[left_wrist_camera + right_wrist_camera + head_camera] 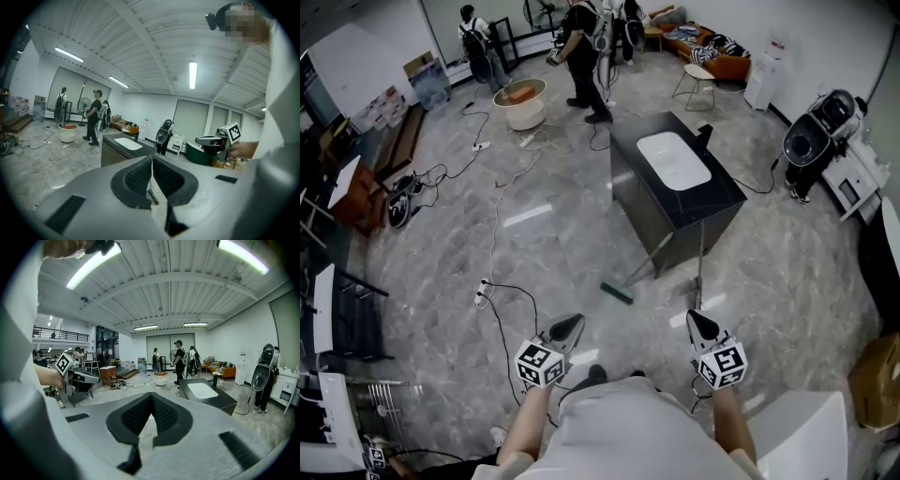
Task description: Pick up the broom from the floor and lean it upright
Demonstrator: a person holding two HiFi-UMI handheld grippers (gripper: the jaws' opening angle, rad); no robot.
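The broom (630, 279) has a green head on the floor and a thin grey handle slanting up against the front of the black cabinet (661, 220). In the head view both grippers are held low near the person's body, a good way short of the broom. My left gripper (573, 325) is shut with nothing in it, its fingertips meeting. My right gripper (697, 322) is also shut and empty. In the left gripper view the broom's head (152, 196) shows below the closed tips (152, 161). In the right gripper view the pads (151, 397) touch at the tip.
The cabinet carries a white sink top (673, 159). A second thin pole (701, 258) stands nearly upright at its front. Cables (496, 234) and a power strip (481, 296) lie on the floor at left. People (584, 52) and a white tub (523, 103) are far back.
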